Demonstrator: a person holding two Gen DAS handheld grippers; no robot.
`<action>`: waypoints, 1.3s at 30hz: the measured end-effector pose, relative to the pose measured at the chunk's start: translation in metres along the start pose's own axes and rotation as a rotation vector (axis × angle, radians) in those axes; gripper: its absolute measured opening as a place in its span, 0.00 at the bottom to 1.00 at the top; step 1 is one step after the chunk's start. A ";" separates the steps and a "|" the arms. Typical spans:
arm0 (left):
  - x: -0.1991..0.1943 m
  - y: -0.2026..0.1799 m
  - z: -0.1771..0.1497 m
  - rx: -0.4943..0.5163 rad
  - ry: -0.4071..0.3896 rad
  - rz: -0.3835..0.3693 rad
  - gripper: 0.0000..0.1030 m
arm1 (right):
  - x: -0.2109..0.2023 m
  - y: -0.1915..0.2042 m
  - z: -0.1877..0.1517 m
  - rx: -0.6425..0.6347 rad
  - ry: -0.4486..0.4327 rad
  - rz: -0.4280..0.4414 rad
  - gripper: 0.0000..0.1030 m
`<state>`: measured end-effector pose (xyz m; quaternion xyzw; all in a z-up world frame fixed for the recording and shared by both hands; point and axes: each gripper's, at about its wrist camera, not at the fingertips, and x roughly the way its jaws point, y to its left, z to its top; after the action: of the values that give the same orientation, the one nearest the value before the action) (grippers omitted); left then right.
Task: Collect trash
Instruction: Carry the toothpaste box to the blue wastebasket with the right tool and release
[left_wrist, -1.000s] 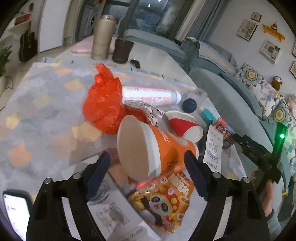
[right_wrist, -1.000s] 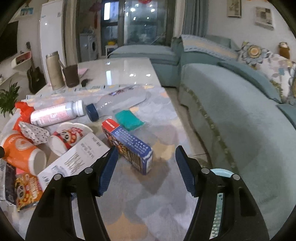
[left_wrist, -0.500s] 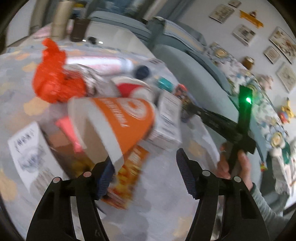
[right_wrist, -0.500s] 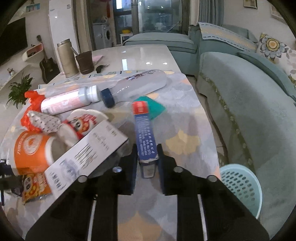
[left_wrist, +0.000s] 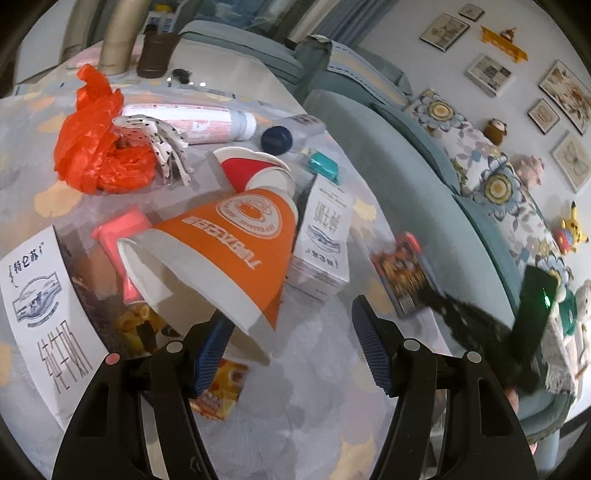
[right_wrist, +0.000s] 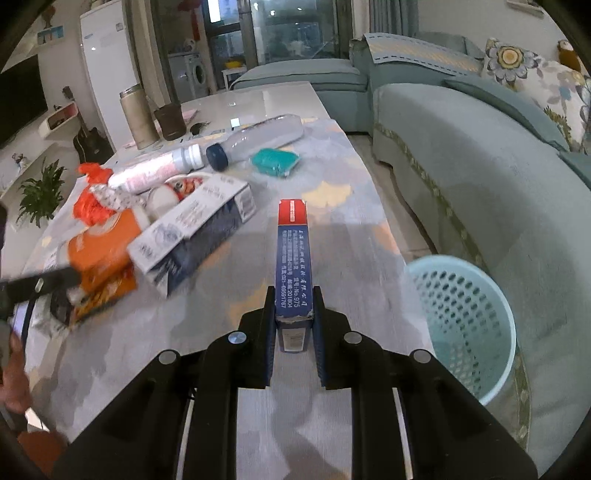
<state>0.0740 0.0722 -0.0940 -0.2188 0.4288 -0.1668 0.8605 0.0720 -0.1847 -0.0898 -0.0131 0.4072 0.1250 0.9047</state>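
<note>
right gripper (right_wrist: 293, 332): clamped narrow on the near end of the blue carton (right_wrist: 294, 258), which sticks straight out toward 12 o'clock with its red end farthest away. The short end is the part pinched, probably because it is the only face slim enough for the pads.
blue carton, place: lifted clear of the table cloth (right_wrist: 221, 350), judging by how it stands out over the surface; no other litter touches it.
bin (right_wrist: 469, 325): pale blue perforated basket at 3 o'clock of the right gripper, on the floor between table edge and sofa (right_wrist: 480, 166). It sits below the table edge, so trash can likely be carried over and dropped in.
left gripper (left_wrist: 291, 350): jaws have just been closing to a middling width. The left pad lies against or under the rim of the orange cup (left_wrist: 229, 251); the right pad stands in open air, so nothing is gripped yet.
orange cup: on its side at 11 o'clock of the left gripper, mouth toward the camera, propped on a snack bag (left_wrist: 218, 384) and other litter.
white box (left_wrist: 325, 236): at 1 o'clock, just beside the cup.
far pile: red cup (left_wrist: 243, 173), orange plastic bag (left_wrist: 99, 147) and pink bottle (left_wrist: 192, 122) at 11 to 12 o'clock, all still to be collected.
</note>
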 end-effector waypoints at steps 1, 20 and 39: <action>0.002 0.001 0.002 -0.005 0.001 0.005 0.57 | 0.000 0.000 -0.001 0.001 0.002 -0.001 0.15; -0.044 -0.064 0.024 0.157 -0.202 -0.056 0.02 | -0.006 -0.014 0.016 0.074 -0.037 0.004 0.14; 0.143 -0.225 0.014 0.433 0.134 -0.208 0.02 | 0.000 -0.200 -0.031 0.449 0.022 -0.214 0.14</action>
<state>0.1459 -0.1829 -0.0647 -0.0606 0.4143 -0.3565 0.8352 0.0969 -0.3826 -0.1257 0.1438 0.4307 -0.0654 0.8886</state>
